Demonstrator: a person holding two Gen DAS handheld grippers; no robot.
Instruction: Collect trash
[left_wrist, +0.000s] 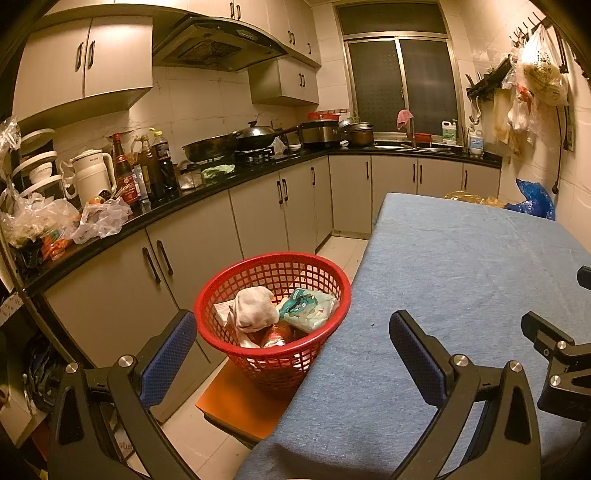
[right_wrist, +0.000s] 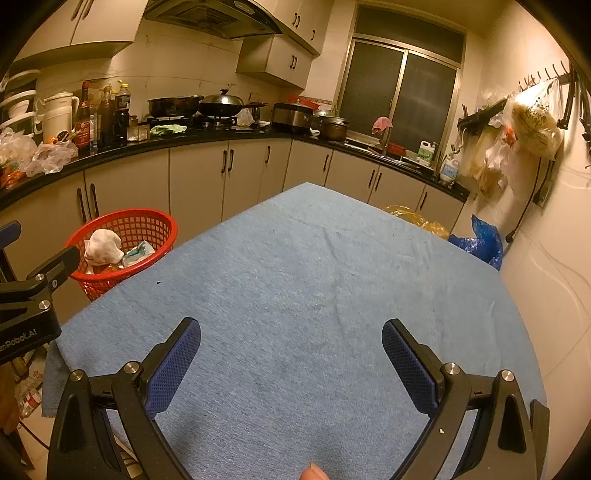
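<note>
A red mesh basket (left_wrist: 221, 295) stands on an orange stool beside the table's left edge. It holds a crumpled white wad (left_wrist: 255, 306), a teal and white packet (left_wrist: 308, 308) and an orange wrapper. It also shows in the right wrist view (right_wrist: 155, 221). My left gripper (left_wrist: 291, 328) is open and empty, its left finger near the basket, its right finger over the blue tablecloth (left_wrist: 461, 266). My right gripper (right_wrist: 291, 332) is open and empty above the bare cloth (right_wrist: 314, 258).
A black counter (left_wrist: 207, 188) with bottles, a kettle, pans and plastic bags runs along the left and back. A blue bag (right_wrist: 484, 243) and a yellow bag (right_wrist: 417, 218) sit past the table's far corner. Bags hang on the right wall.
</note>
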